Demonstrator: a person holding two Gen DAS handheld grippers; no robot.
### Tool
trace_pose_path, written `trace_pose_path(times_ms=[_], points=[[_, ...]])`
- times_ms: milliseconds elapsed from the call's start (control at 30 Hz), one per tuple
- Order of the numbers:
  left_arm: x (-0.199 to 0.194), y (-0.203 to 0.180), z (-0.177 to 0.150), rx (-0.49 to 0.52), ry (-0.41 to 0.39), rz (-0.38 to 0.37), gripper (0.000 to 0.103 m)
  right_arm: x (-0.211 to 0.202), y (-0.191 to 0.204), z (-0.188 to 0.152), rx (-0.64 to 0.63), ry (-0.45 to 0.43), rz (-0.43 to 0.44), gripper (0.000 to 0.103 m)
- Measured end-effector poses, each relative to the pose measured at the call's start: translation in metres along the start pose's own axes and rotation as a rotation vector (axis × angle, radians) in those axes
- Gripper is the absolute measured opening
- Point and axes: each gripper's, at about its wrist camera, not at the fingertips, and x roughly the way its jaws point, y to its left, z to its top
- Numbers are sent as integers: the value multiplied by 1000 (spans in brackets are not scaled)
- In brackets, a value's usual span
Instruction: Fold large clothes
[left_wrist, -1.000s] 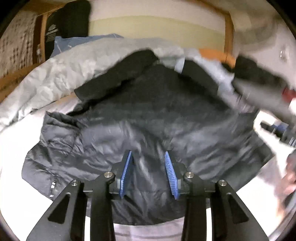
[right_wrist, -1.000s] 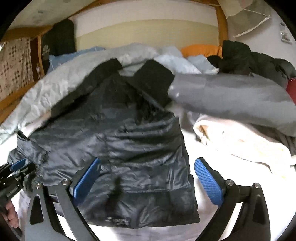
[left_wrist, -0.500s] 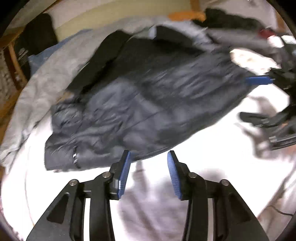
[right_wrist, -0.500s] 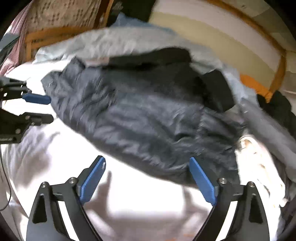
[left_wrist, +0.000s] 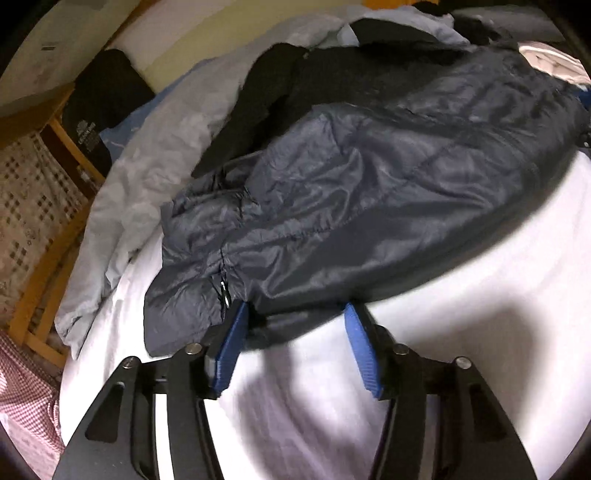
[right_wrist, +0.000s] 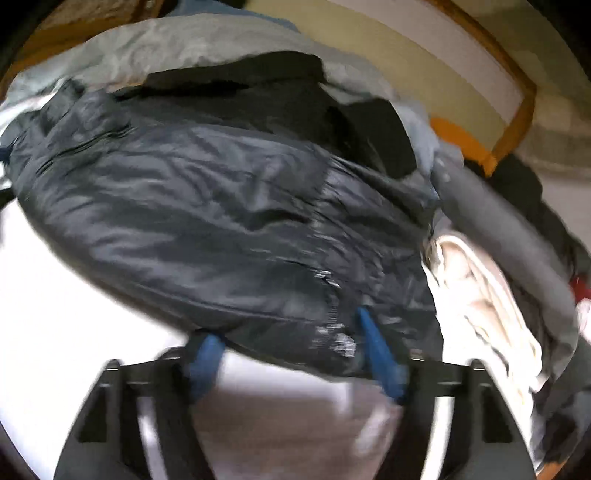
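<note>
The jacket (left_wrist: 369, 177) lies spread across the bed (left_wrist: 480, 314), its near hem just ahead of both grippers. The left gripper (left_wrist: 295, 332) stands at the hem near the jacket's left end, jaws apart, hem edge between them. The right gripper (right_wrist: 291, 343) stands at the hem toward the right end, jaws apart. Behind and left of the jacket lies a crumpled duvet (left_wrist: 147, 166). Right of the jacket, a heap of other clothes (right_wrist: 480, 295) touches its edge. The headboard (right_wrist: 424, 62) runs behind everything.

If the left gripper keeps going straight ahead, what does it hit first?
The near hem of the dark puffer jacket. The left gripper is open with its fingertips already at that edge on the white sheet; contact can't be confirmed.
</note>
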Motion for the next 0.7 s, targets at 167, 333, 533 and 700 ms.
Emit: trace_pose_path(times_ms=[167,333,533,700], points=[[18,16,6,-105,-18,14,47,9,-7,-1,-3,-18,-141,34],[-5,17,3,-99,43,87,12,-7,-12,-5,29,-45,-106,13],[-83,36,-10,-178,17,58,13,-60,-40,-10,145,-84,-4,12],[-108,43,-36,-156,95,-8,15,-101,-34,-40,126,-50,87,13]])
